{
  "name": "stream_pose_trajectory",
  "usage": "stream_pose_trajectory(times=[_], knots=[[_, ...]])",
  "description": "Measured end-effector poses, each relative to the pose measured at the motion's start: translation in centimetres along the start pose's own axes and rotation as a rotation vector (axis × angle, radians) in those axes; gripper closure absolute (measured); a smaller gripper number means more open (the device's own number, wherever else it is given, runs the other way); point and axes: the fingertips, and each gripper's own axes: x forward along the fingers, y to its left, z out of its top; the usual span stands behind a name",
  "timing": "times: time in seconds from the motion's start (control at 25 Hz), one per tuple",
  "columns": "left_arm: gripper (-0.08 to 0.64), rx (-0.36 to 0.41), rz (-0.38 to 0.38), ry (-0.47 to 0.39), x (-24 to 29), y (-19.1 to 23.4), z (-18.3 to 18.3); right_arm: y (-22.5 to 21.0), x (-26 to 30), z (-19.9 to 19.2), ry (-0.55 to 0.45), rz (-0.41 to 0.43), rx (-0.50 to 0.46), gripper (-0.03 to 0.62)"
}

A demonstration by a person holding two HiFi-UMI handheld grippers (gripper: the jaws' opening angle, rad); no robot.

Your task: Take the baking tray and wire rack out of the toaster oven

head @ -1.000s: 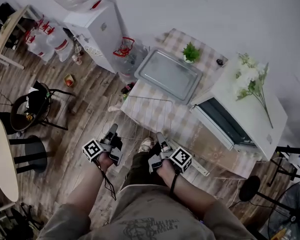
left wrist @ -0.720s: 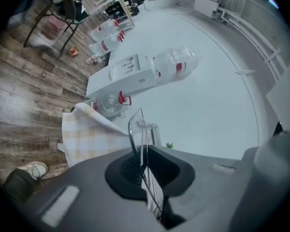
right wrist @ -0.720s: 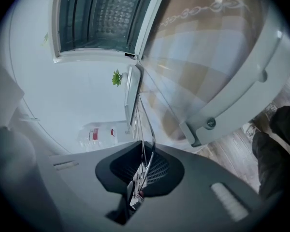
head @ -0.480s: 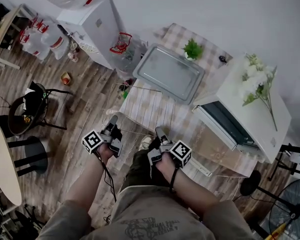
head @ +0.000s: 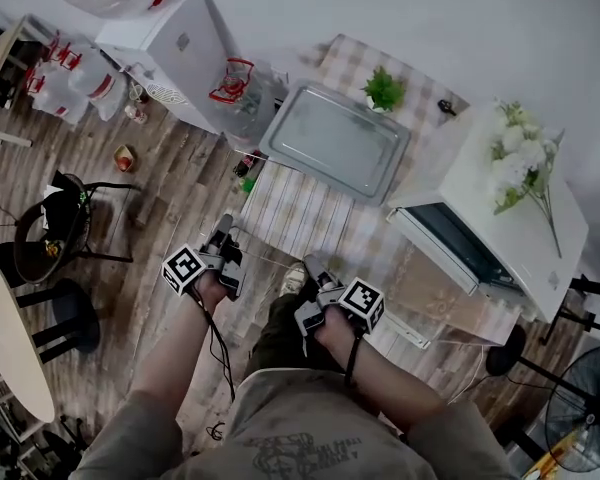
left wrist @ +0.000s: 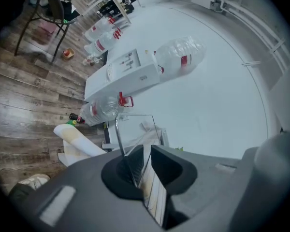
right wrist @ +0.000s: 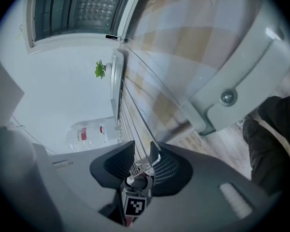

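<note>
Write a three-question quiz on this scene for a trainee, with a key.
1. True or false: the baking tray lies on the checked table, outside the toaster oven.
2. What sits between the left claw's jaws? A) wire rack B) plant C) bottle
3. Fill in: the oven door is ____ (open/shut).
Key: 1 true; 2 A; 3 open.

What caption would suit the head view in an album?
Baking tray on the table, wire rack beside it, toaster oven open.
</note>
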Motion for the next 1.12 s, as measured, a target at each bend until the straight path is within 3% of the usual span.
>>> stream_pose_trajectory(times=[0.12, 0.28, 0.72, 1.12], knots=[[0.491, 0.006, 0.022, 0.006, 0.6, 0.5, 0.1, -0.7, -0.4, -0.6, 0.021, -0.019, 0.014, 0.44], [0.448, 0.002, 0.065, 0.027, 0.9, 1.6, -0.3, -1.9, -0.6, -0.7, 0.01, -0.046, 0.028, 0.442], [0.24, -0.034, 0.087, 0.086, 0.2, 1.7, -1.8, -1.8, -0.9, -1.8, 0.049, -0.053, -0.02, 0.405], [0.218, -0.063, 0.182, 0.14, -4.1, 2.4, -5.5, -2.8, -2.9, -3.6, 0.099, -0.078, -0.041, 0.394]])
